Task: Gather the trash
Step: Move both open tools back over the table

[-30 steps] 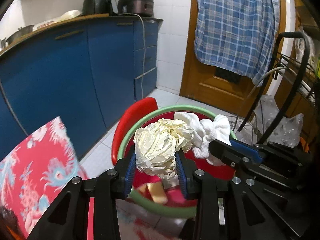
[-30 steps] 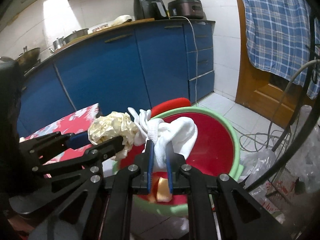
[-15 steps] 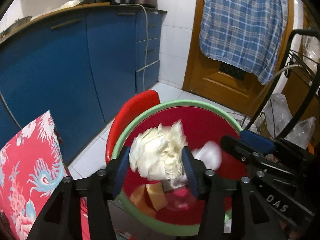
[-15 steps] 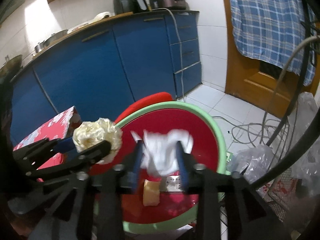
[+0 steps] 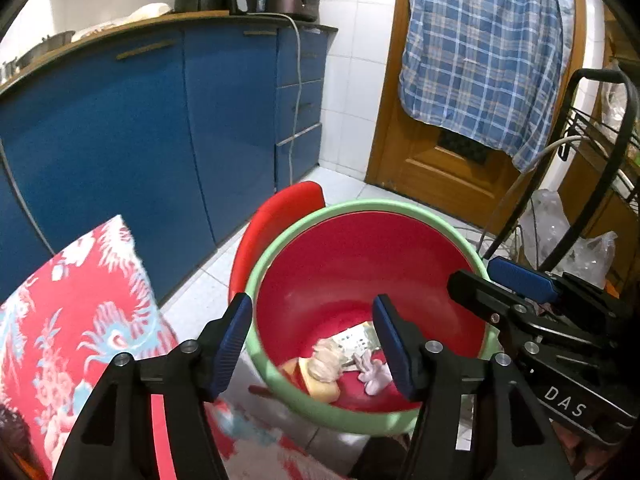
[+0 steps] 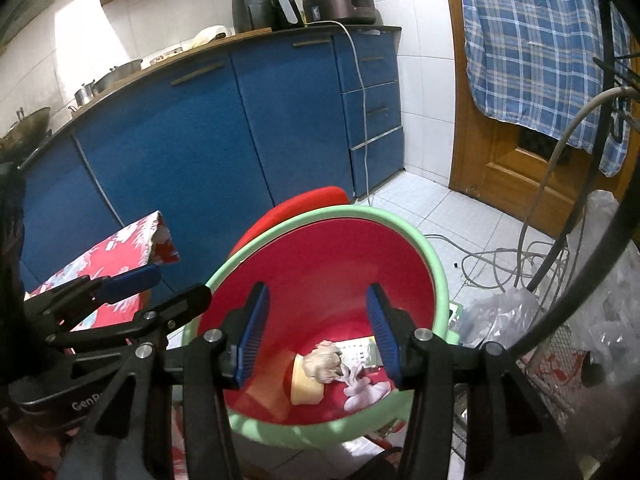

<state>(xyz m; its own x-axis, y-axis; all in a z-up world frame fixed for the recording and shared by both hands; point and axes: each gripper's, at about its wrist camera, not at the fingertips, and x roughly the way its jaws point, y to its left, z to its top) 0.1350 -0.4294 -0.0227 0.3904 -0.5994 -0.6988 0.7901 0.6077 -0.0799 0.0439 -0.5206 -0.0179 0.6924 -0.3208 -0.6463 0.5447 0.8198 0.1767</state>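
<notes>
- Below, a crumpled paper ball (image 5: 327,362) and white cloth (image 5: 374,372) lay inside the red bin (image 5: 360,264).
- The left gripper (image 5: 312,340) and right gripper (image 6: 318,330) hung above, fingers apart, empty.

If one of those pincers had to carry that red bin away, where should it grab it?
Probably the green rim of the red bin, from straight above, one finger inside and one outside. The bin stands upright and open, and the rim is the only thin edge; the walls look too wide.

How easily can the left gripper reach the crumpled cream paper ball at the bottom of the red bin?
Probably yes. The left gripper is open above the green-rimmed red bin, and nothing covers the crumpled cream paper ball; the bin's depth makes it a long reach.
</notes>
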